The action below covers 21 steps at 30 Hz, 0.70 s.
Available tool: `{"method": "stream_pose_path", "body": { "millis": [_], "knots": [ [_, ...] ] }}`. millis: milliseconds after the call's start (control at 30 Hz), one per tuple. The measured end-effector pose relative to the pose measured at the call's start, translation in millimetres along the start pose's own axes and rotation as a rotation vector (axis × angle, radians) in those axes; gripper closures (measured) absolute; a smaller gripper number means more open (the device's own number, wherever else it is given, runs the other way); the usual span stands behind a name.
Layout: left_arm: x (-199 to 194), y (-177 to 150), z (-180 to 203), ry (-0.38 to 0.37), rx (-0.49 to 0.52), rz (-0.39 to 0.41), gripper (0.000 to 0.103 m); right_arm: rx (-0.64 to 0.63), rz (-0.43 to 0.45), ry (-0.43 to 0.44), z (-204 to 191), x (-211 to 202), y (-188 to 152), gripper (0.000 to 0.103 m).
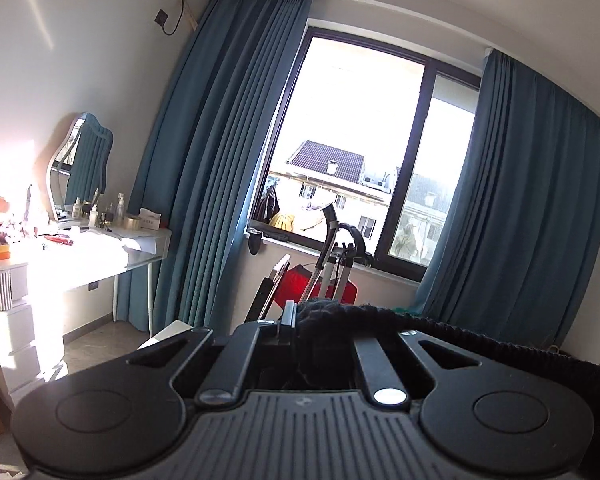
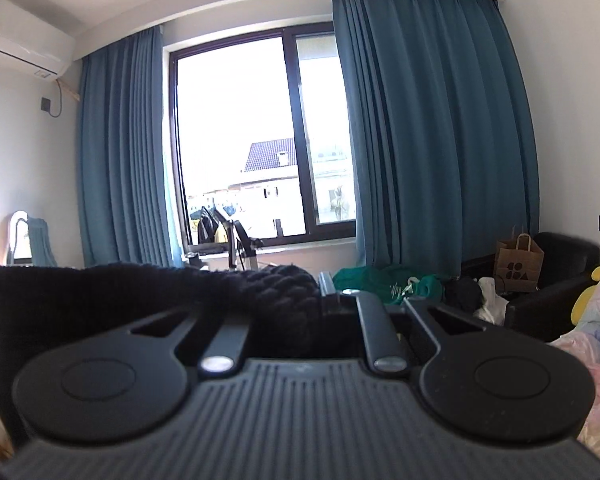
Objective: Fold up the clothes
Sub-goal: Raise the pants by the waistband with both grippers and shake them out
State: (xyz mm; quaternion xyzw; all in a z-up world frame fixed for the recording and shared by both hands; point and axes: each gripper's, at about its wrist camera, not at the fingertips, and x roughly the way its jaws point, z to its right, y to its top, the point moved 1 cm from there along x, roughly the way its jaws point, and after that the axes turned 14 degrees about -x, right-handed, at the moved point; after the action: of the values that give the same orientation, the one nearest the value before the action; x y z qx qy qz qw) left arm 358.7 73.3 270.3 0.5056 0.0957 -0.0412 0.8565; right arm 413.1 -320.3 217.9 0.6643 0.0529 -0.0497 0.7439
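A black knitted garment is held up between both grippers, well above the floor. My left gripper is shut on one bunched end of it; the knit trails off to the right of the left wrist view. My right gripper is shut on the other end of the black knitted garment, which stretches away to the left of the right wrist view. Both cameras face the window. The fabric hides the fingertips; only one grey finger shows on the left and one finger on the right.
Ahead are a window with blue curtains and a garment steamer below it. A sunlit dressing table with bottles and a mirror stands left. A green garment, a paper bag, a black armchair and pink bedding lie right.
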Motion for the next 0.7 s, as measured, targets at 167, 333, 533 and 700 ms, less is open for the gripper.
{"method": "stream_pose_path", "body": {
  "millis": [167,333,533,700],
  "knots": [
    [144.8,-117.8,-54.2,0.11,0.028,-0.178,0.096,-0.002,-0.2,0.039,-8.3,127.8,-121.0,0.09],
    [239.0,-193.4,-83.7,0.126,0.081,-0.241,0.095,0.023,-0.315,0.041,-9.4,207.6,-215.6,0.09],
    [305.7,-250.8,-90.0,0.111,0.126,-0.254,0.094,0.059,-0.366,0.044,6.9,245.6,-253.7,0.089],
    [339.5,-255.6,-83.6,0.077,0.123,-0.388,0.085,0.057,-0.428,0.066,12.5,255.9,-254.0,0.081]
  ]
}}
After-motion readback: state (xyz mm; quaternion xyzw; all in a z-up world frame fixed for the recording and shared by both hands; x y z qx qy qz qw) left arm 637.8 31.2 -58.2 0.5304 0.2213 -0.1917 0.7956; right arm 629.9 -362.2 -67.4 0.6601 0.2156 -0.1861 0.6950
